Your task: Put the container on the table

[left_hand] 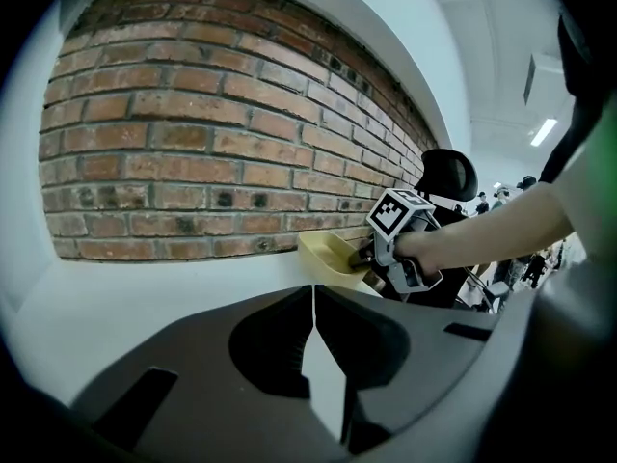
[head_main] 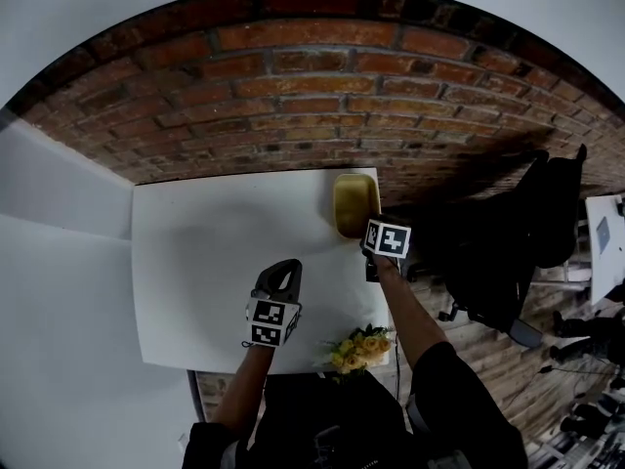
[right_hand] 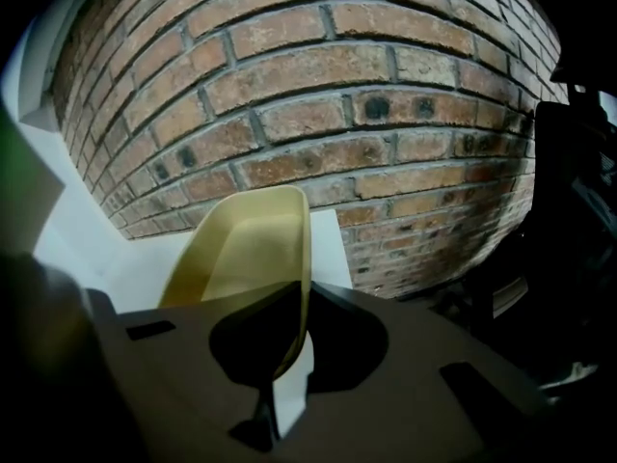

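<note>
A pale yellow container (head_main: 354, 201) is at the far right corner of the white table (head_main: 210, 262), close to the brick wall. My right gripper (head_main: 367, 233) is shut on the container's near rim. In the right gripper view the container (right_hand: 246, 249) wall runs between the jaws of my right gripper (right_hand: 303, 289). The left gripper view shows the container (left_hand: 326, 252) tilted at the table's edge with the right gripper (left_hand: 372, 263) on it. I cannot tell whether it touches the table. My left gripper (head_main: 283, 266) hovers over the table's near middle. In its own view, the left gripper (left_hand: 313, 289) is shut and holds nothing.
A brick wall (head_main: 322, 86) runs along the table's far side. A bunch of yellow flowers (head_main: 359, 346) lies at the table's near right edge. A dark office chair (head_main: 508, 242) stands to the right of the table.
</note>
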`<action>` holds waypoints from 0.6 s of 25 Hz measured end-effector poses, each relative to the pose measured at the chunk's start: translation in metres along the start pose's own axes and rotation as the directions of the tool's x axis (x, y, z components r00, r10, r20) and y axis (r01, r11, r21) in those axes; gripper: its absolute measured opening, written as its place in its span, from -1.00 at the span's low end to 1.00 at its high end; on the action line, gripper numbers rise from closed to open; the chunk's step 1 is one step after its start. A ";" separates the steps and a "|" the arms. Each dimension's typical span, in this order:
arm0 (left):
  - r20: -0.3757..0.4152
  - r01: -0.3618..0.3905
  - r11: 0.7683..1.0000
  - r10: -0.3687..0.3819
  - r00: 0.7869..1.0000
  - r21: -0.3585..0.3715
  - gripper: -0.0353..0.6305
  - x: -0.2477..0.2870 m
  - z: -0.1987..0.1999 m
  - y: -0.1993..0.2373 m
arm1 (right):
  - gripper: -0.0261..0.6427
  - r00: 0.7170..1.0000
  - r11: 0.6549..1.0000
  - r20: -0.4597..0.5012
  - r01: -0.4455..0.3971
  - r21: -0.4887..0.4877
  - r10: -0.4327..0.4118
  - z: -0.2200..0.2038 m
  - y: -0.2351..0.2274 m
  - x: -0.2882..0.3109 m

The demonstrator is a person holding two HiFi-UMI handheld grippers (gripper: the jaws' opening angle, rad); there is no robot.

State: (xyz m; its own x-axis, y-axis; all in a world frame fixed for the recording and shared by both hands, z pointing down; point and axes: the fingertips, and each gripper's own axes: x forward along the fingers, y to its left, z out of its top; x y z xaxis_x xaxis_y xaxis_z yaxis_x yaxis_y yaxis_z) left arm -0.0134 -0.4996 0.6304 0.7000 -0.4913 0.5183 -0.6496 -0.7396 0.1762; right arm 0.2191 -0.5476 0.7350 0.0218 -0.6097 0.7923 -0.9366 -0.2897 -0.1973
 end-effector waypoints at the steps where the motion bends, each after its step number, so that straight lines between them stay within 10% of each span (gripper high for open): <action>1: -0.005 0.002 1.000 -0.002 1.000 -0.001 -0.83 0.000 -0.002 0.000 | -0.84 1.000 1.000 -0.005 0.004 -0.002 -0.004 -0.001 -0.001 0.004; 15: -0.066 0.016 0.999 -0.018 0.998 -0.029 -0.83 0.002 -0.033 -0.005 | -0.84 0.999 0.999 -0.030 0.045 -0.022 -0.046 -0.002 -0.011 0.038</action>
State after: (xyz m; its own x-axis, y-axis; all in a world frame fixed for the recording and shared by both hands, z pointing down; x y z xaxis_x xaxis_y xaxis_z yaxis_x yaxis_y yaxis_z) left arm -0.0183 -0.4817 0.6581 0.6905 -0.4463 0.5692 -0.6463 -0.7341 0.2085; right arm 0.2298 -0.5655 0.7683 0.0542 -0.5737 0.8172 -0.9422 -0.3003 -0.1483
